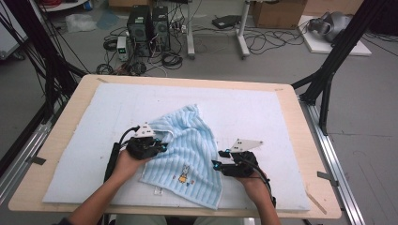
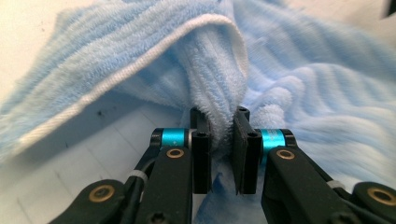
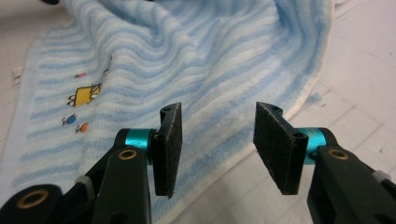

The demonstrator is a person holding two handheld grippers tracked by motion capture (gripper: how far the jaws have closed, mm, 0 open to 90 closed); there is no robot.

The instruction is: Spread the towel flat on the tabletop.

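A light blue striped towel point(image 1: 185, 150) with a small embroidered figure lies rumpled on the white mat point(image 1: 244, 108). My left gripper point(image 1: 162, 146) is at the towel's left edge; in the left gripper view its pads point(image 2: 201, 140) pinch a raised fold of the towel point(image 2: 219, 107) between them. My right gripper point(image 1: 218, 161) sits at the towel's right edge. In the right gripper view point(image 3: 217, 140) its jaws stand apart above the towel's hem point(image 3: 224, 158), with nothing pressed between the pads.
The mat covers a wooden table point(image 1: 309, 154). Beyond the table's far edge are computer towers point(image 1: 148, 26), cables and a cardboard box point(image 1: 277, 13) on the floor. Black frame legs point(image 1: 328, 70) stand at the right.
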